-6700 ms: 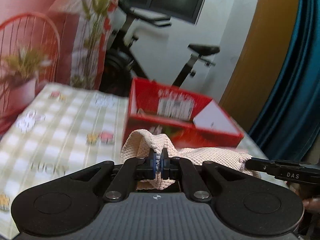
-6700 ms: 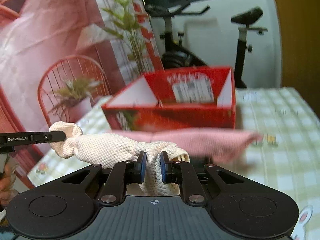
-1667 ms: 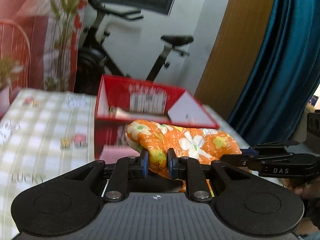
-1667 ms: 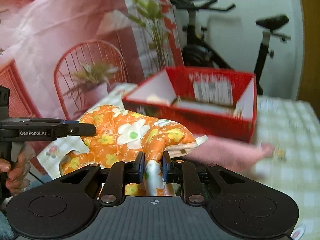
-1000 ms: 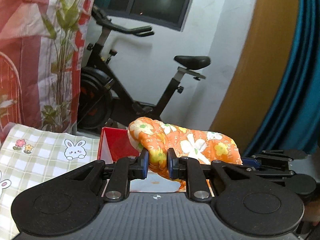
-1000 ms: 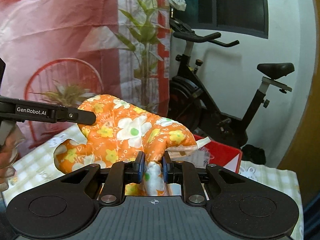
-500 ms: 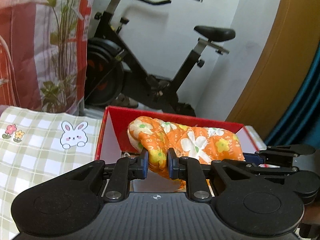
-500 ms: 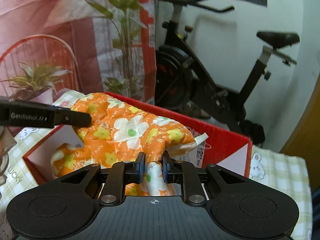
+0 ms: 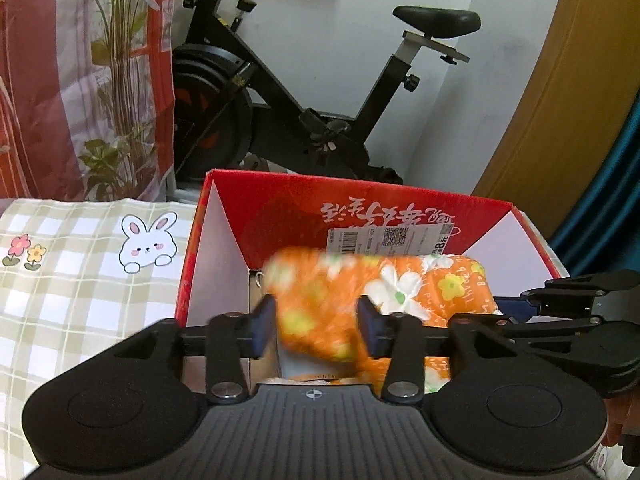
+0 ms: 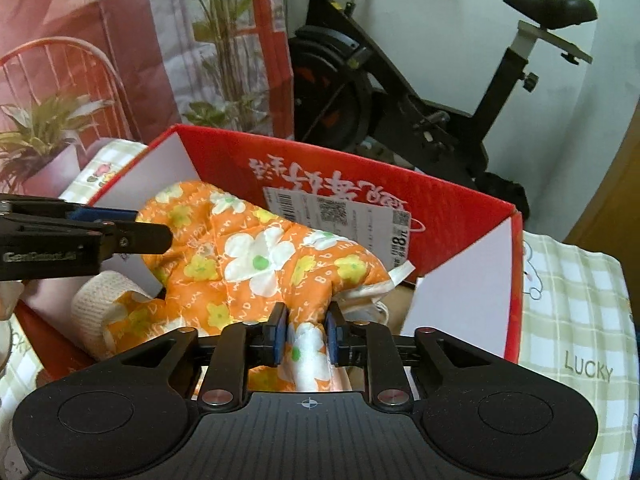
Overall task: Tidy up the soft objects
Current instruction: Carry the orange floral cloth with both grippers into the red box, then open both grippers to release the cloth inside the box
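Sagging into red box (image 9: 352,200), floral cloth (image 10: 256,256): left tongs (image 9: 316,322) just spread, right tongs (image 10: 306,334) pinching.

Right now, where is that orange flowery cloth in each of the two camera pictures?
Left wrist view: the orange flowery cloth sits low in the middle, blurred, inside the red box, between the opened left tongs.
Right wrist view: it fills the centre-left, draped into the box, one fold between the right tongs.
Shared landmark: the white barcode label on the box's far inner wall.
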The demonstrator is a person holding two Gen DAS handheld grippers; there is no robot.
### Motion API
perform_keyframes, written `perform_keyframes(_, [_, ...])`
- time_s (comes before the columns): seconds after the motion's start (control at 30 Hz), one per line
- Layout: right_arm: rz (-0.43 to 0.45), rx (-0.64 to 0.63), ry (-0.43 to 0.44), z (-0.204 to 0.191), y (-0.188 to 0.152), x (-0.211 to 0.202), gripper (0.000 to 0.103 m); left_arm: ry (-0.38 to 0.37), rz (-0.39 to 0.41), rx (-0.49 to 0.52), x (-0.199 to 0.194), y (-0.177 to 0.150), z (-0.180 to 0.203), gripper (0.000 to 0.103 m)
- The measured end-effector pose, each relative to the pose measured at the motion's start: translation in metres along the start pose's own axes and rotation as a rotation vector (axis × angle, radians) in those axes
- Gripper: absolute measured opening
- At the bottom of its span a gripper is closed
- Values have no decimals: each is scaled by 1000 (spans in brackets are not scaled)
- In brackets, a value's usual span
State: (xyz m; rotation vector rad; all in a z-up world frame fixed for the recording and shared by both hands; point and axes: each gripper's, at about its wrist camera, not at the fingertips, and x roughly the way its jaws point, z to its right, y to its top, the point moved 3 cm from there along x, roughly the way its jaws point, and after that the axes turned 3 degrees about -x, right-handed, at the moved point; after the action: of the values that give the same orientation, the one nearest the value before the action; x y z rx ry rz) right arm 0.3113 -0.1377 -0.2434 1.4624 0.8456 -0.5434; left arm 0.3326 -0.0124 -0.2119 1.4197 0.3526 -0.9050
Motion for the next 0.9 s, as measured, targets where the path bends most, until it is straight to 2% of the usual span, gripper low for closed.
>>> perform_keyframes(0.17, [5,10,-35,5,-3,-4,33,5,9,10,-9,1,-1,64])
perform_keyframes(0.23, [11,8,-50,6,-2,-8,42,9,18,17,-14,1,1,72])
perform_keyframes(0.3, [32,0,-61,4,-2,-16,61,9,26,22,-20,1,2,76])
perform_keyframes(0.43, [58,-4,-56,0,-1,-33,78,20,45,21,-36,0,4,93])
perform_keyframes(0.5, [81,8,-51,-1,-1,-43,99,25,53,27,-45,-1,6,97])
perform_keyframes(0.53, [96,16,-48,-2,-2,-48,102,27,57,28,-50,-1,6,98])
perform_keyframes(0.9, [213,71,-49,-9,-17,-99,103,61,122,51,-102,-18,13,103])
